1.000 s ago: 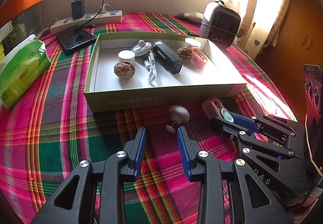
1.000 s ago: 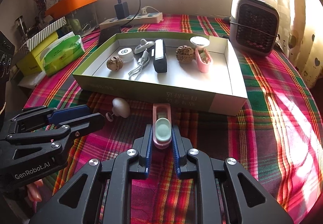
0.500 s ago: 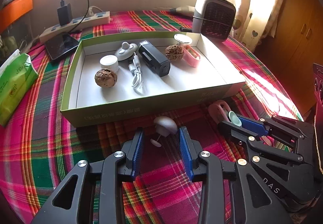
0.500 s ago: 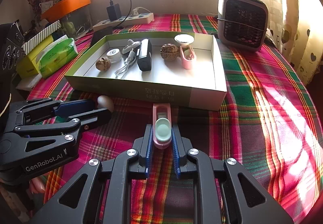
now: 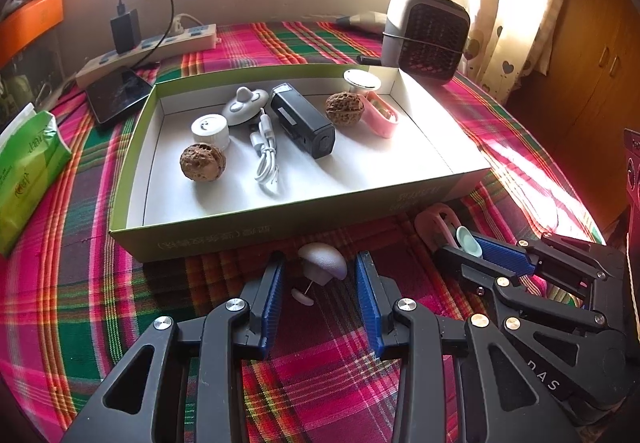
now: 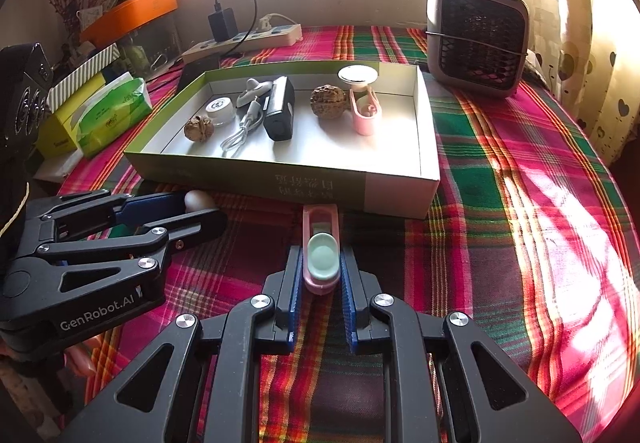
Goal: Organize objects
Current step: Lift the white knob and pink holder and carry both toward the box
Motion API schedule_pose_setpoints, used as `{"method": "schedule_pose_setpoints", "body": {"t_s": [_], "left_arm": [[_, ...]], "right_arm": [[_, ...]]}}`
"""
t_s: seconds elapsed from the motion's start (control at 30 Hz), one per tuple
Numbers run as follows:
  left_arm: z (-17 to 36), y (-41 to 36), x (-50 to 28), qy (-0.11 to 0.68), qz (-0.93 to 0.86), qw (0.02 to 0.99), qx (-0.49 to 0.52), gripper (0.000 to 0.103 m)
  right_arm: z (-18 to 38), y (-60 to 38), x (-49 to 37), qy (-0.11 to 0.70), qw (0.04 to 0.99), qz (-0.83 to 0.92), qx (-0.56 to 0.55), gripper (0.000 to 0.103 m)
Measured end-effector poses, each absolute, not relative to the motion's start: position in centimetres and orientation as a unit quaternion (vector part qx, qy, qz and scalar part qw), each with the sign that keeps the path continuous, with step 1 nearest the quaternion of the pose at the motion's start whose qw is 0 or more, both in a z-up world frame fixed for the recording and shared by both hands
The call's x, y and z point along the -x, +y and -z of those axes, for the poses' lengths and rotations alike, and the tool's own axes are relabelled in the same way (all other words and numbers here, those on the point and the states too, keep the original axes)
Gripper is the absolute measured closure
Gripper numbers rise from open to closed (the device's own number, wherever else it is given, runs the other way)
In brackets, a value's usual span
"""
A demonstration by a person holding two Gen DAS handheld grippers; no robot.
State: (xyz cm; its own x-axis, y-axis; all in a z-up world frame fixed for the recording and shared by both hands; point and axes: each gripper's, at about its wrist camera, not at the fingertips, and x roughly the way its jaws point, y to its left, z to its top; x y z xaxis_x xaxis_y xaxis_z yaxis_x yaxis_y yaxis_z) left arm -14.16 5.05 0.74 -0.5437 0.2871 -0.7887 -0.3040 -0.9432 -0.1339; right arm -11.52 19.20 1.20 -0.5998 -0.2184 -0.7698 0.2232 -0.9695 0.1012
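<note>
I take the shallow green box [image 5: 280, 227] as my landmark, because all places here are easy to tell from it. It lies on the counter [image 6: 500, 243], which is covered with a plaid cloth. Inside the box I see two walnuts, a white cable [image 5: 266, 153], a black device [image 5: 304, 119], a white round cap [image 5: 210, 129] and a pink case [image 5: 380, 115]. I judge that they lie there because the box is the collecting place for the task.

My right hand-held gripper [image 6: 320, 283] is closed on a second pink case with a mint piece on top [image 6: 321, 255]. This case lies just before the front wall of the box, with its far end almost at the wall. I hold it by its long sides, I think because the narrow width fits between the pads and it cannot turn.

My left hand-held gripper [image 5: 320, 283] stands open, and the pads touch nothing. Between the fingers, also just before the front wall, lies a small white mushroom-shaped thing [image 5: 322, 263] with a thin pin and a little foot. It is tilted on the cloth. The fingers stand on both sides of its cap, so I judge the next step is to close on it and lift it over the wall. The round cap may slip, so a slow closing seems wise.
</note>
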Motion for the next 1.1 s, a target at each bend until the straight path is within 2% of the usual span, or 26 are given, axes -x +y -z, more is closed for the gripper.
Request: {"method": "schedule_pose_setpoints", "body": {"t_s": [0.23,0.53,1.1], "left_arm": [[-0.75,5.32,14.21,0.015,-0.880,0.160,0.446,0.071],[-0.73,5.17,14.28,0.011,-0.882,0.150,0.447,0.078],[-0.78,4.93,14.03,0.008,-0.884,0.143,0.446,0.081]], "right_arm": [[-1.17,19.26,11.55,0.001,0.125,0.894,-0.430,0.084],[-1.18,19.23,11.52,0.002,0.124,0.894,-0.430,0.084],[-1.20,19.26,11.54,0.003,0.124,0.894,-0.430,0.084]]}}
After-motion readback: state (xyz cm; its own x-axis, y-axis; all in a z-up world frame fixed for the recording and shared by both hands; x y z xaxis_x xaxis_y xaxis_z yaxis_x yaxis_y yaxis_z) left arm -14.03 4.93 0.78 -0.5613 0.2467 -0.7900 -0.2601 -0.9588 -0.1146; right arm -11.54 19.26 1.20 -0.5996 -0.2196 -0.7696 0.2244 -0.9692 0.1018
